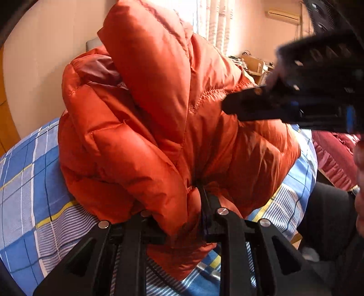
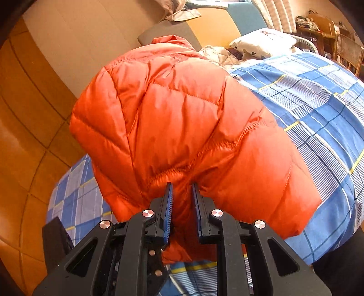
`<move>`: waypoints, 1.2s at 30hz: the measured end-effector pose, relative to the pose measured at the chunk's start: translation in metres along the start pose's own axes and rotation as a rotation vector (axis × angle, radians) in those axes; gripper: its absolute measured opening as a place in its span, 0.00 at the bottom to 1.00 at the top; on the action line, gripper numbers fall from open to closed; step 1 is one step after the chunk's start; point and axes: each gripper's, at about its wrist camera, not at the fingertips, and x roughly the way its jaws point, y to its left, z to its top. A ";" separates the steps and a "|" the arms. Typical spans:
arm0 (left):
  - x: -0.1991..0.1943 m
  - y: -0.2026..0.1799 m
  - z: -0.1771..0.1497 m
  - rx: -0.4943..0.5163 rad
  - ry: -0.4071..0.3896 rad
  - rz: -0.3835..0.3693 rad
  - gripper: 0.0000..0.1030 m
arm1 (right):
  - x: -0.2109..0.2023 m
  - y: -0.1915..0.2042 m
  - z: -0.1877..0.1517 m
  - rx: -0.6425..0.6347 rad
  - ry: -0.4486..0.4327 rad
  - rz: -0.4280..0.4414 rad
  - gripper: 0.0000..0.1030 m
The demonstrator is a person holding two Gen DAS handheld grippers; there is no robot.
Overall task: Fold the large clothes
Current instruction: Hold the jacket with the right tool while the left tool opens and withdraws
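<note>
Both grippers, my left gripper (image 1: 182,205) and right gripper (image 2: 182,195), pinch the orange puffer jacket (image 2: 182,125) at 6 o'clock above the checked bed (image 2: 318,102).

You see an orange quilted jacket (image 2: 182,127) lying over the blue, white and yellow checked bedsheet (image 2: 318,109).

Blue plaid bedsheet (image 2: 318,109) with yellow lines covers the bed, white pillow (image 2: 264,42) up near the headboard (image 2: 211,25). Striped curtains (image 1: 216,22) glow by the window, air conditioner (image 1: 283,13) high on the wall. Wooden chair (image 2: 348,54) and what looks like a cluttered desk (image 2: 311,25), kinda blurry.
</note>
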 end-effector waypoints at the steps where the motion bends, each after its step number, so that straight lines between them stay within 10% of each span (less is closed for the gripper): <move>1: 0.000 0.000 0.001 0.020 0.004 -0.005 0.20 | 0.001 0.001 0.002 0.004 -0.001 0.002 0.16; 25: -0.005 -0.001 0.004 0.097 0.027 -0.027 0.23 | 0.033 0.013 -0.003 -0.086 0.060 -0.038 0.16; 33: -0.047 0.013 -0.017 -0.045 0.021 0.064 0.60 | 0.052 0.027 -0.017 -0.259 0.088 -0.064 0.16; 36: -0.068 0.020 -0.037 -0.127 0.035 0.182 0.60 | 0.055 0.033 -0.021 -0.333 0.089 -0.090 0.16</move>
